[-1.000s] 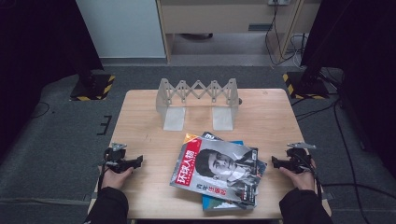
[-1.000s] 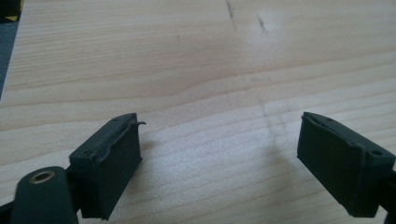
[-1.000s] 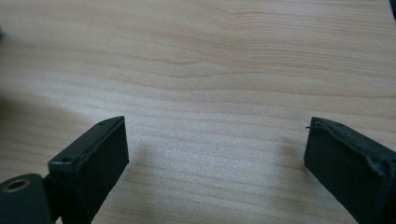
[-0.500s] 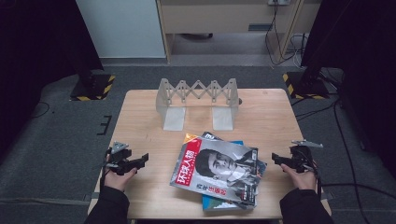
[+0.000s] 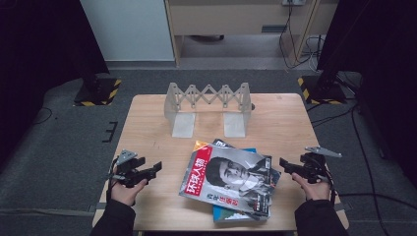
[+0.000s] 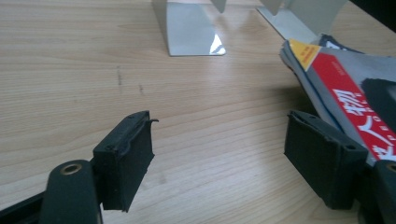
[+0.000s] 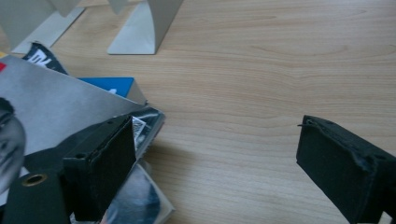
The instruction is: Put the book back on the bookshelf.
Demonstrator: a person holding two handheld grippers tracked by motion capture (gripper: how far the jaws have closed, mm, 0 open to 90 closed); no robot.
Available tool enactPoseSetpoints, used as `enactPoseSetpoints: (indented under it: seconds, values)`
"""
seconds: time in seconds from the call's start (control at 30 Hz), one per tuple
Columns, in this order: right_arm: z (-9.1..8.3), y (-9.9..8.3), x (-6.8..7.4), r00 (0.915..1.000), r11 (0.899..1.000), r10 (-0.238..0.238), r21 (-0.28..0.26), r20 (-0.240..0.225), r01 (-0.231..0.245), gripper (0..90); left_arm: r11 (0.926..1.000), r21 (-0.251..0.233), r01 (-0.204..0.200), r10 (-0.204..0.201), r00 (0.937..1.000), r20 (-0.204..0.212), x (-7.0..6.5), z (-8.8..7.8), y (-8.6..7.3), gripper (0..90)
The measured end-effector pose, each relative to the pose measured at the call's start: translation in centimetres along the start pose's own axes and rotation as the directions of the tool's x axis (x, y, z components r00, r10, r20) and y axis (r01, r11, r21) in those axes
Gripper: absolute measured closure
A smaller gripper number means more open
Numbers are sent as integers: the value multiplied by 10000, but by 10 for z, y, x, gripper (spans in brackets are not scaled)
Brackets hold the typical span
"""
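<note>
A: So, where does the stack of magazines (image 5: 230, 183) lie from each tool?

B: Between them; the left gripper (image 5: 156, 168) has it off to its own right, the right gripper (image 5: 283, 164) has it just to its left; both jaws point inward at the pile.

A: And which is nearer?

B: The right one, I judge; in the right gripper view one jaw already stands over the corner of the top magazine (image 7: 56, 112), whereas in the left gripper view bare table (image 6: 70, 70) lies between the jaws and the pile's edge sits beside the far jaw.

A: Are they holding anything?

B: No; both stand wide open and empty; the pile's long axis runs slantwise away from the expanding book rack (image 5: 209, 98) beyond it.
</note>
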State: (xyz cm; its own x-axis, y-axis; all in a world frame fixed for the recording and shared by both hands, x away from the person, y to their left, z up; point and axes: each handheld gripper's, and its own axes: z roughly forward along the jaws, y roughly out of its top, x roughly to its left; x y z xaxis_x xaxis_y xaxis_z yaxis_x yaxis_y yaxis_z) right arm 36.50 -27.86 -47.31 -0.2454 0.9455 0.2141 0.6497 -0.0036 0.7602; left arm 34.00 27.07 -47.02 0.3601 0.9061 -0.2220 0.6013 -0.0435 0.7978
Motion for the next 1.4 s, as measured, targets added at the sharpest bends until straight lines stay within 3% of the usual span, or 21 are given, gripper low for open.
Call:
enactPoseSetpoints:
  seconds: [0.13, 0.27, 0.5, 0.77, 0.93, 1.07, 1.4]
  values:
    - [-1, 1, 6, 9997, 9999, -158, 11, -159, 158, 119, 9998, 61, -211, 210, 9994, 279, -11, -2, 0, 237]
    - [-3, 1, 11, 9992, 9998, -206, 22, -355, 207, 119, 9998, 98, -170, 165, 9985, 519, -17, -3, 0, 260]
    - [-7, 0, 23, 9977, 9991, -424, -73, -524, 420, 119, 9982, 489, -336, 287, 9947, 990, -33, -1, -5, 286]
    - [-7, -9, 34, 9945, 9973, -736, -103, -747, 730, 116, 9928, 1008, -644, 461, 9837, 1740, -54, 0, -13, 310]
    - [-8, -10, 39, 9928, 9967, -803, -156, -888, 792, 117, 9907, 1157, -723, 489, 9798, 1937, -61, 2, -15, 313]
    - [-6, -13, 44, 9900, 9964, -840, 28, -1131, 849, 117, 9852, 1415, -966, 657, 9757, 2089, -65, 5, -18, 314]
    - [0, -19, 58, 9835, 9923, -1149, 299, -1401, 1202, 112, 9737, 2024, -1051, 523, 9668, 2503, -76, 15, -26, 314]
